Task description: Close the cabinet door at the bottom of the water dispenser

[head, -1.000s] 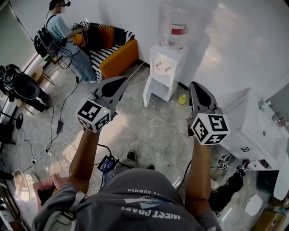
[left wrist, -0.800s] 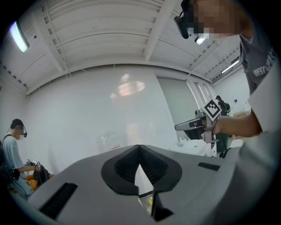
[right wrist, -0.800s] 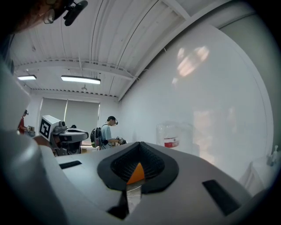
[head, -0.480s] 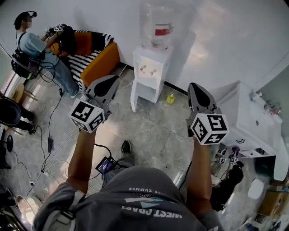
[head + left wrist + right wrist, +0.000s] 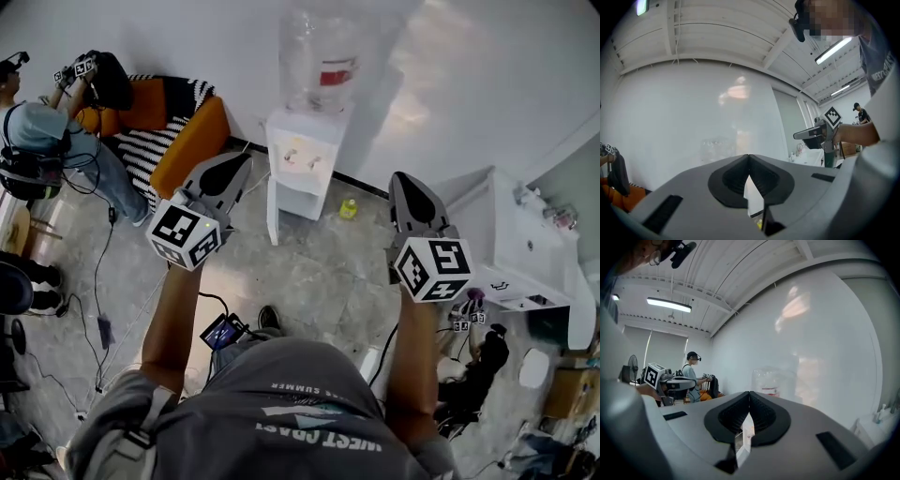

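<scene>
The white water dispenser (image 5: 305,155) stands against the far wall with a clear bottle (image 5: 319,61) on top. Its bottom cabinet door (image 5: 273,217) hangs open, swung out to the left. My left gripper (image 5: 246,161) and right gripper (image 5: 404,178) are held up in the air, well short of the dispenser, one to each side of it. Both are shut with nothing between the jaws. In the right gripper view the bottle (image 5: 769,380) shows just above the jaws. In the left gripper view a strip of the dispenser (image 5: 753,197) shows through the jaw gap.
An orange sofa (image 5: 183,141) with striped cushions stands left of the dispenser, and a person (image 5: 42,141) works beside it. A small yellow bottle (image 5: 348,207) sits on the floor by the wall. A white washbasin cabinet (image 5: 525,258) is at the right. Cables (image 5: 103,281) cross the floor.
The dispenser has shifted left in the head view, and the sofa and person have slid toward the left edge. Both grippers stay shut, held as before.
</scene>
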`<action>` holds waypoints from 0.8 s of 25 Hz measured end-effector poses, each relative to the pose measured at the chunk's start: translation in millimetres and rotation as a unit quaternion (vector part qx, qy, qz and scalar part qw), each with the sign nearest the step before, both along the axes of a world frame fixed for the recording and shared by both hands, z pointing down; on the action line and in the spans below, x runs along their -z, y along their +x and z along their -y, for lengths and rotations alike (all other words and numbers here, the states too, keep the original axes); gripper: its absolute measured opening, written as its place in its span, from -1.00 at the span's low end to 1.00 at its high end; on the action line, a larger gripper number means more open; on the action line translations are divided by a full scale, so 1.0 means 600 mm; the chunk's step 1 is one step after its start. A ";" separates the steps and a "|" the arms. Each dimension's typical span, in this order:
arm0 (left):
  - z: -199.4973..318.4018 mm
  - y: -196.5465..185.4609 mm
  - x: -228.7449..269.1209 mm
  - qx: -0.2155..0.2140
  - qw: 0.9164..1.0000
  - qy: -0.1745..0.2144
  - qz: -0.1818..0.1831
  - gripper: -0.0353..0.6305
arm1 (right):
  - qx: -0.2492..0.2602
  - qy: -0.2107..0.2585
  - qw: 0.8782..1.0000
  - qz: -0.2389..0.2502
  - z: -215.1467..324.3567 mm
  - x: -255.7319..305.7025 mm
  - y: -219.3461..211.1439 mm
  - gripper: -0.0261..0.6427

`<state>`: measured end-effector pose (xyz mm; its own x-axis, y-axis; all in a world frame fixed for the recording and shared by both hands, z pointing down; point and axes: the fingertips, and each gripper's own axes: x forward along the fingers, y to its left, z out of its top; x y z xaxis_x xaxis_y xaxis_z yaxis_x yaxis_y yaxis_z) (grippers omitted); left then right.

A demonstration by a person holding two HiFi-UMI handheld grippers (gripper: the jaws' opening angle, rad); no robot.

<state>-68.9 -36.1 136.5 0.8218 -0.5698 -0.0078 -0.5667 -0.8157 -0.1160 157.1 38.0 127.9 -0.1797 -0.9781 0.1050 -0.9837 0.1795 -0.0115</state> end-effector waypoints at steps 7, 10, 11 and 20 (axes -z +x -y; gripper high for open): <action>0.076 -0.019 -0.005 -0.023 1.000 0.000 0.001 -0.85 | -0.022 0.002 1.000 0.006 0.067 -0.005 -0.023 -0.84; 0.105 -0.031 -0.002 -0.026 1.000 0.001 -0.005 -0.85 | -0.028 0.002 1.000 0.003 0.092 -0.002 -0.033 -0.84; 0.112 -0.036 -0.001 -0.028 1.000 0.001 -0.007 -0.85 | -0.031 0.002 1.000 0.002 0.099 0.000 -0.036 -0.84; 0.157 -0.096 0.002 -0.017 1.000 0.005 -0.015 -0.85 | -0.021 0.007 1.000 -0.005 0.171 0.009 -0.083 -0.84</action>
